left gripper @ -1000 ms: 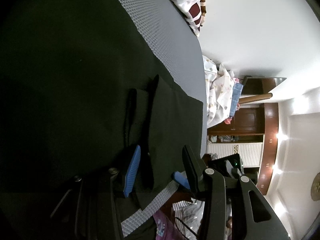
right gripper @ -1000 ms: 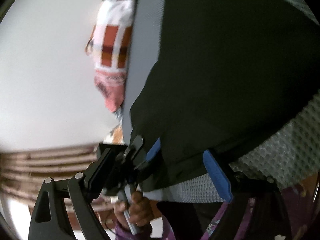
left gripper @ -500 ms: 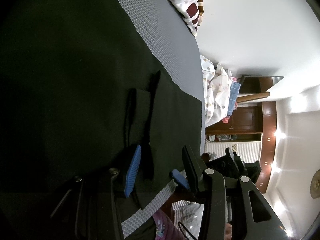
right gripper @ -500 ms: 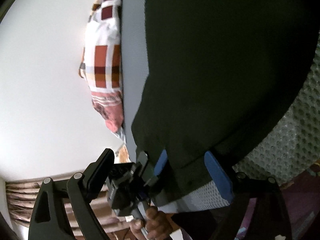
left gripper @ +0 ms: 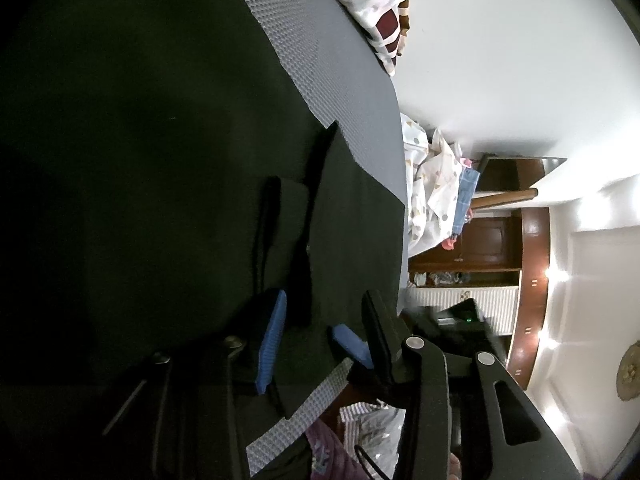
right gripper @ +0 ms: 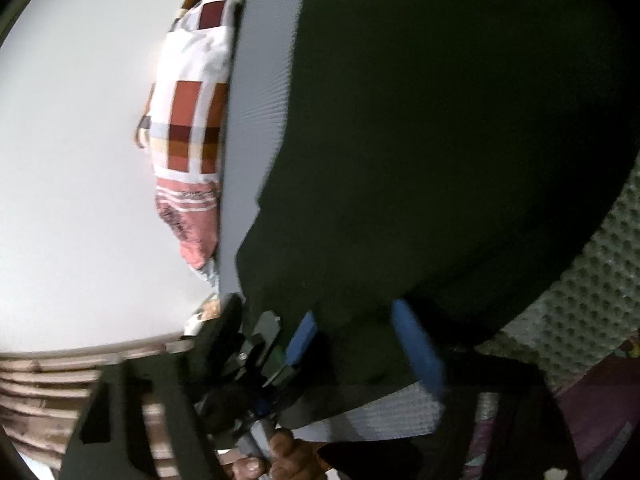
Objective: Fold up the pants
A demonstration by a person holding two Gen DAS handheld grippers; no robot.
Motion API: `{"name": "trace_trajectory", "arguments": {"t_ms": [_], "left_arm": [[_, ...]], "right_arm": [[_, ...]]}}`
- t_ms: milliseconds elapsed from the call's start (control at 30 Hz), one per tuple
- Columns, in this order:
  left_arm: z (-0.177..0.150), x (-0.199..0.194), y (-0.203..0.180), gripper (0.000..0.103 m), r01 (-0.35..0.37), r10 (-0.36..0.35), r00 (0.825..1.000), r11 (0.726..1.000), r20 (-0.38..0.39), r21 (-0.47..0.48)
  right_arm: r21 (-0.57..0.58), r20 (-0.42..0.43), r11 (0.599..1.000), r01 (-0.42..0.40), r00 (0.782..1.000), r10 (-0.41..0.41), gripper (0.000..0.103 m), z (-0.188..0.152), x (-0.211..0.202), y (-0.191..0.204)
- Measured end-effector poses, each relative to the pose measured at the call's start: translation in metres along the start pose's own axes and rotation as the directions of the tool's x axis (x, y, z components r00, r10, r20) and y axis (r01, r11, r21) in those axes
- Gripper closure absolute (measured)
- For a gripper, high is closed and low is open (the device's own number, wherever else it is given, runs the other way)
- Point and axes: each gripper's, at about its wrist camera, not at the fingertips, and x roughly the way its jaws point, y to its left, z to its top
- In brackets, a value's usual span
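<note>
Right tool (right gripper: 352,344) shifted; pants (right gripper: 440,140) edge between open fingers.

Both fisheye views bent hard at their dark rims, the black fabric pants (left gripper: 160,160) swallowed detail in dim shadow, small ceiling spotlights (left gripper: 554,276) flared with glare, and motion blur smeared the right gripper's blue pads (right gripper: 416,344).

Right gripper (right gripper: 352,340) jaws wide apart around edge of dark cloth pants (right gripper: 440,140) — bumpy grey mat (right gripper: 592,300) under, checked pillow (right gripper: 192,120) beside.
</note>
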Motion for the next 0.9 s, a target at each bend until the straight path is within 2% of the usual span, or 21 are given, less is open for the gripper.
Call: {"name": "trace_trajectory", "arguments": {"t_ms": [67, 133, 167, 233, 567, 633, 700, 800, 900], "left_arm": [[0.0, -0.001, 0.0, 0.064, 0.0, 0.0, 1.0, 1.0, 0.0, 0.001], [0.0, -0.001, 0.0, 0.064, 0.0, 0.0, 1.0, 1.0, 0.0, 0.002], [0.0, -0.001, 0.0, 0.064, 0.0, 0.0, 1.0, 1.0, 0.0, 0.002], [0.0, -0.001, 0.0, 0.065, 0.0, 0.0, 1.0, 1.0, 0.0, 0.002], [0.001, -0.003, 0.003, 0.064, 0.005, -0.006, 1.0, 1.0, -0.013, -0.026], [0.002, -0.007, 0.005, 0.061, -0.001, 0.0, 1.0, 0.999, -0.011, -0.052], [0.003, -0.015, 0.003, 0.054, -0.013, 0.014, 1.0, 0.998, 0.007, -0.063], [0.005, -0.027, -0.004, 0.048, -0.062, 0.063, 0.997, 0.997, 0.037, -0.044], [0.004, -0.039, -0.008, 0.045, -0.08, 0.082, 0.995, 0.996, 0.062, -0.04]], "right_arm": [[0.069, -0.01, 0.997, -0.015, 1.0, 0.016, 0.081, 0.003, 0.0, -0.014], [0.143, -0.024, 0.989, -0.046, 0.998, 0.05, 0.091, 0.005, 0.0, -0.029], [0.168, -0.026, 0.983, -0.067, 0.997, 0.073, 0.091, 0.006, -0.001, -0.033], [0.161, -0.028, 0.985, -0.062, 0.997, 0.067, 0.094, 0.005, -0.001, -0.032], [-0.007, -0.05, 0.998, -0.058, 0.997, 0.058, 0.098, 0.003, -0.009, -0.012], [-0.042, -0.066, 0.997, -0.068, 0.996, 0.065, 0.098, 0.0, -0.011, -0.005], [-0.06, -0.084, 0.995, -0.077, 0.994, 0.072, 0.098, -0.003, -0.012, -0.002], [-0.076, -0.132, 0.993, -0.091, 0.988, 0.08, 0.098, -0.008, -0.01, -0.002], [-0.081, -0.194, 0.993, -0.084, 0.979, 0.067, 0.099, -0.016, -0.001, -0.008]]}}
